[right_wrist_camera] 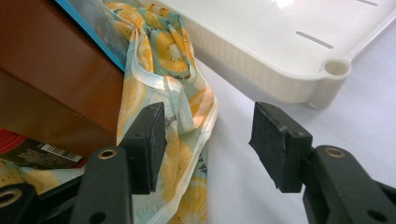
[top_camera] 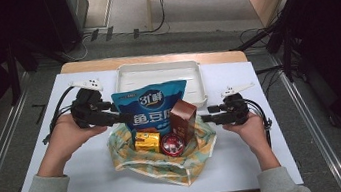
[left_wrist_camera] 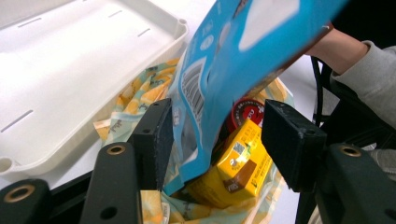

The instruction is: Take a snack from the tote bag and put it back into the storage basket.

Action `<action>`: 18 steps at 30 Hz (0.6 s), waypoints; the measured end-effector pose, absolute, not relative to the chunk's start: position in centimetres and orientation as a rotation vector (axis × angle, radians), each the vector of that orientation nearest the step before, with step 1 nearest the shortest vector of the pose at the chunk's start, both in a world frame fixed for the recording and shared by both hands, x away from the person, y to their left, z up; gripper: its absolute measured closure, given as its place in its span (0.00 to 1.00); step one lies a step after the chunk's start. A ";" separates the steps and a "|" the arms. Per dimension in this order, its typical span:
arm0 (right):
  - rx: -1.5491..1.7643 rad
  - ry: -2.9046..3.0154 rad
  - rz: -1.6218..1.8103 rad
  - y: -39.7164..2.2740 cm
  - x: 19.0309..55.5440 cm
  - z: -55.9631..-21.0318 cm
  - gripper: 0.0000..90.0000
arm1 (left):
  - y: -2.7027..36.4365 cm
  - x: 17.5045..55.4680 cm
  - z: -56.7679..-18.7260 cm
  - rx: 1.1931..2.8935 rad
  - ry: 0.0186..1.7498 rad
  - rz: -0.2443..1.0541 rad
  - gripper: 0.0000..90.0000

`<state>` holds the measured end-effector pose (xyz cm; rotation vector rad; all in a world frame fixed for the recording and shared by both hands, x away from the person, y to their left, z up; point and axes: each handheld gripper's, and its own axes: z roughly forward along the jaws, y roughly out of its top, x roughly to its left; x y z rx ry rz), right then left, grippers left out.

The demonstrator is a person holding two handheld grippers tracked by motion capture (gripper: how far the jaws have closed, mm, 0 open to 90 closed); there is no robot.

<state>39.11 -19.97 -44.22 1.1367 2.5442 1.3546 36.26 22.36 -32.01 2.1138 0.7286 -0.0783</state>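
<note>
A fruit-print cloth bag (top_camera: 168, 166) lies open in the middle of the table. In it stand a tall blue snack bag (top_camera: 149, 104), a brown box (top_camera: 183, 117), a yellow box (top_camera: 147, 142) and a red can (top_camera: 171, 145). My left gripper (top_camera: 121, 117) reaches in from the left. In the left gripper view its jaws (left_wrist_camera: 217, 121) stand wide apart with the blue snack bag's (left_wrist_camera: 224, 60) lower edge between them, close to one pad and not pinched. My right gripper (top_camera: 207, 118) is open at the cloth bag's right rim (right_wrist_camera: 163, 56), beside the brown box (right_wrist_camera: 51, 65).
A white tray (top_camera: 154, 68) sits just behind the cloth bag, against the table's far edge. White table surface lies to the left, right and front of the bag. The person's hands and grey sleeves come in from the near edge.
</note>
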 end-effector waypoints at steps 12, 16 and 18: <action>1.149 2.548 1.358 -20.1 39.1 -44.4 0.51 | 20.5 37.1 -32.2 2.116 0.702 -0.051 0.56; 1.146 2.549 1.366 -20.1 39.0 -44.4 0.51 | 19.9 37.4 -32.5 2.139 0.690 -0.039 0.60; 1.151 2.548 1.369 -20.1 39.0 -44.4 0.51 | 19.8 37.6 -32.6 2.138 0.682 -0.047 0.63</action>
